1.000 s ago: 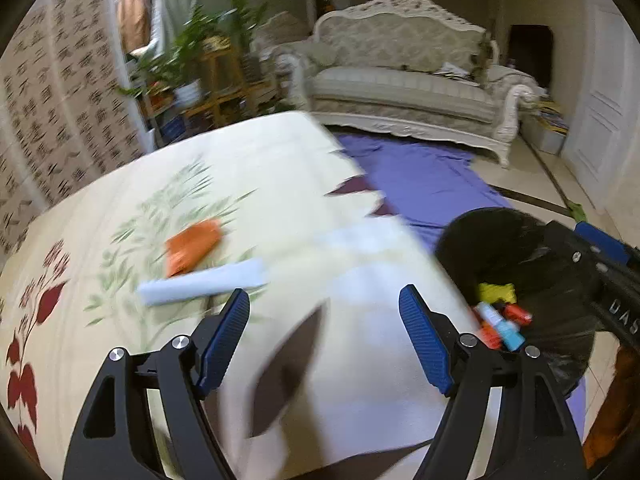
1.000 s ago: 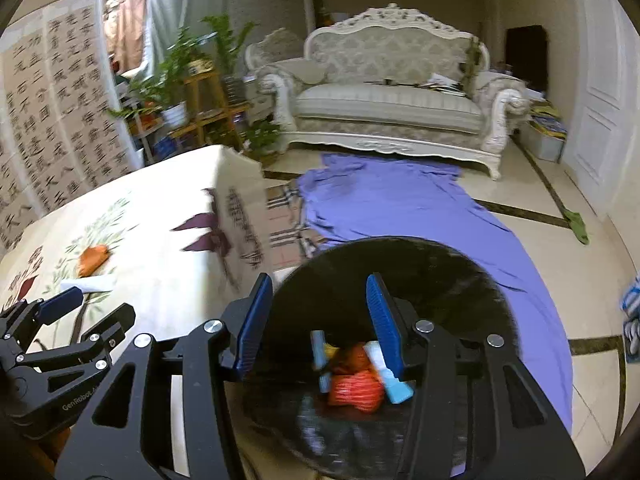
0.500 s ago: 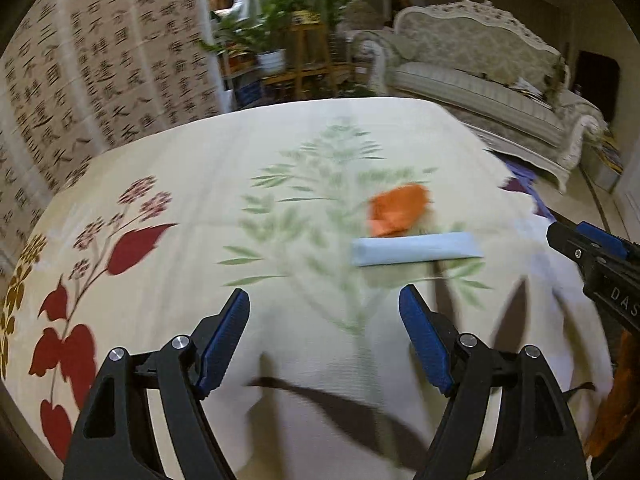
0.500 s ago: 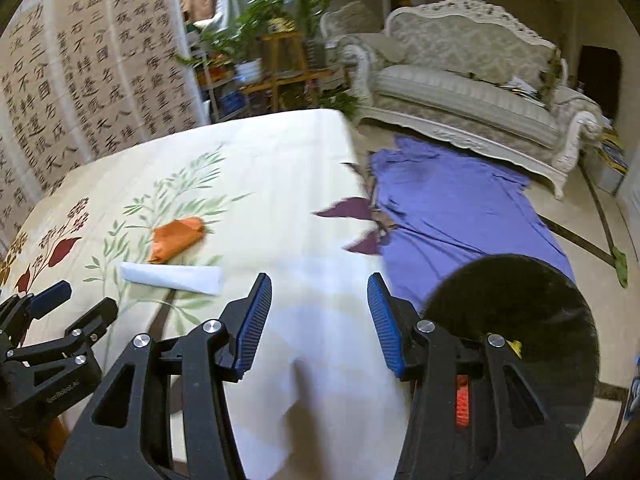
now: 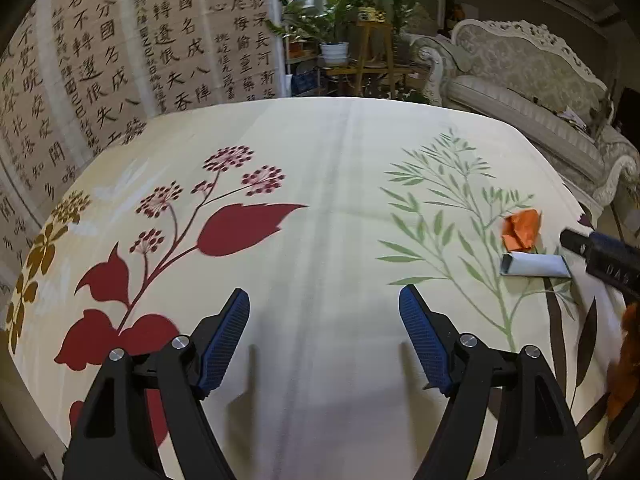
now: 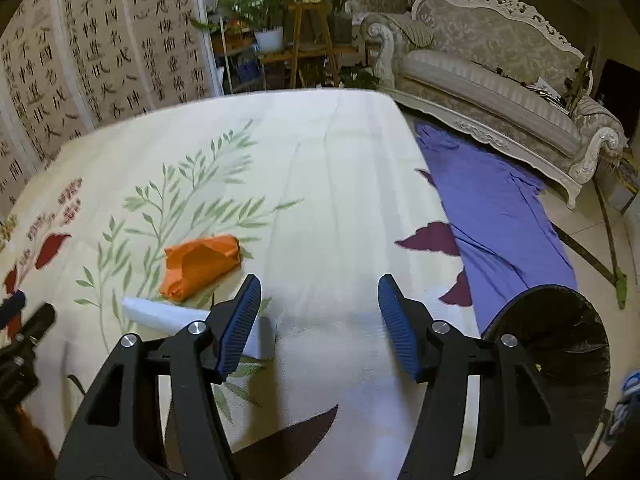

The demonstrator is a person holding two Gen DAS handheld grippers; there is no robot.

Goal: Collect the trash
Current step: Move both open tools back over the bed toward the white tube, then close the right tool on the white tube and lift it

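A cream tablecloth (image 5: 320, 184) printed with red leaves and green sprigs is seen, on which an orange crumpled wrapper (image 6: 200, 264) and a white packet (image 6: 160, 314) are laid, while beside the tablecloth a purple sheet (image 6: 492, 208) and a black bin (image 6: 560, 332) are shown.

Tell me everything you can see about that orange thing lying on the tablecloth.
The orange wrapper is a crumpled, folded piece of what looks like thin paper or plastic, bright orange with creases and an open fold on top. It lies flat on the cream floral tablecloth, over the printed green leaves. Just in front of it lies a white tube-like packet; whether the two touch is unclear. Neither hand-held gripper touches it.
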